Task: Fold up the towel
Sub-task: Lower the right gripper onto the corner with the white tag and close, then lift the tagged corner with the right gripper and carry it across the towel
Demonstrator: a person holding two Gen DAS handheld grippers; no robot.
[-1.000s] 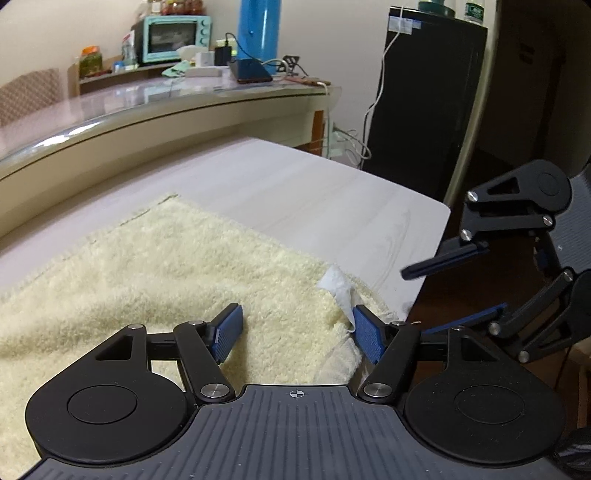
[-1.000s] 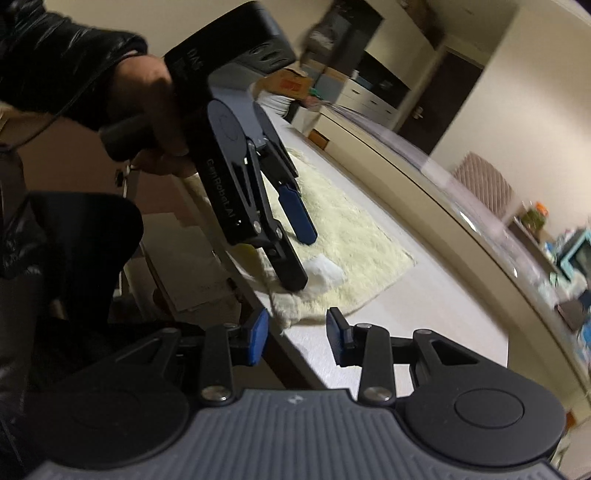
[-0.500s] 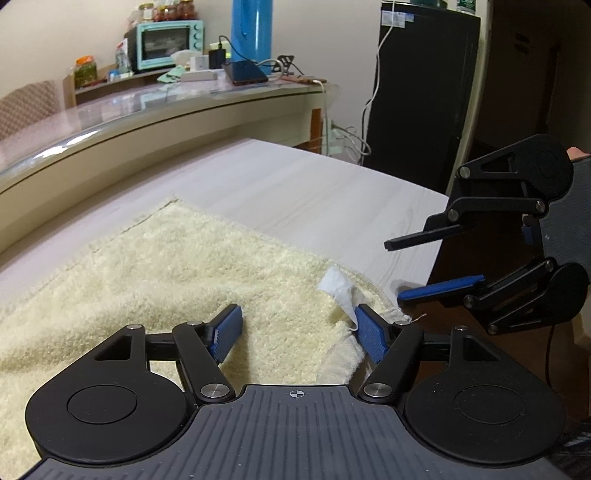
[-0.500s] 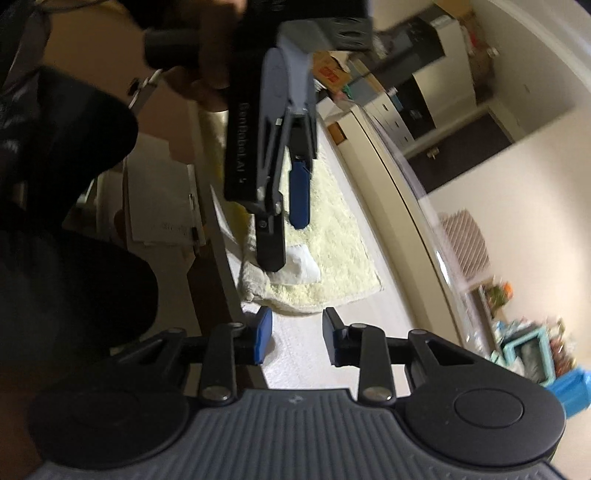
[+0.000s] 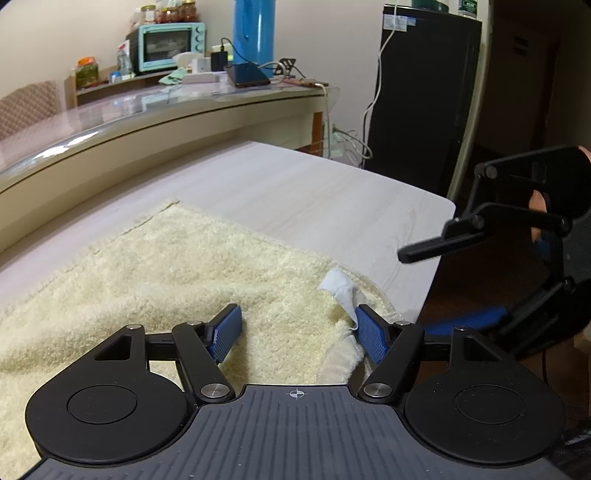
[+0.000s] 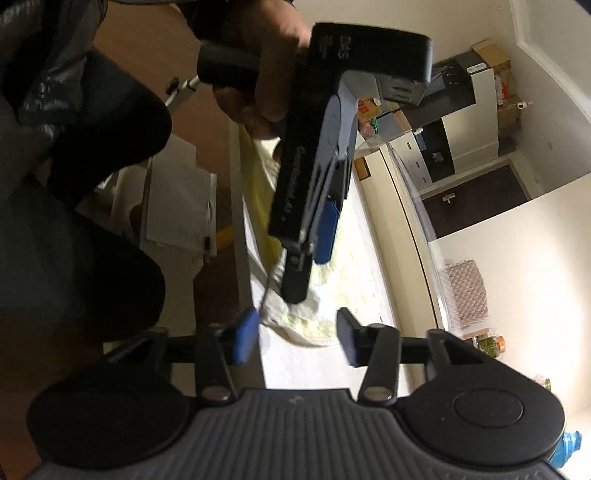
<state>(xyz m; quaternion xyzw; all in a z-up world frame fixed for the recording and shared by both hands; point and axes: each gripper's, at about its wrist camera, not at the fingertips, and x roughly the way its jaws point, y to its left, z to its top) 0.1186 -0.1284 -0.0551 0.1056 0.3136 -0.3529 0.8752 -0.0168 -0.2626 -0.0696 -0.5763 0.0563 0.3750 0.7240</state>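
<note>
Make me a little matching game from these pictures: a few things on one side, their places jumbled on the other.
Things:
1. fluffy cream towel
2. mint-green toaster oven
3. tall blue cylinder bottle
4. white fabric care tag

Places:
A. at the towel's near corner
B. spread on the pale wooden table
C. on the shelf beside jars
D. upright behind a dark tablet

Pairs: 1-B, 2-C, 3-D, 4-A

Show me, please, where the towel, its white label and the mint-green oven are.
towel (image 5: 177, 266), left wrist view, on the flat pile in its middle.
white label (image 5: 341, 286), left wrist view, on the crumpled tag at the towel's near corner.
mint-green oven (image 5: 168, 46), left wrist view, on its glass door.
</note>
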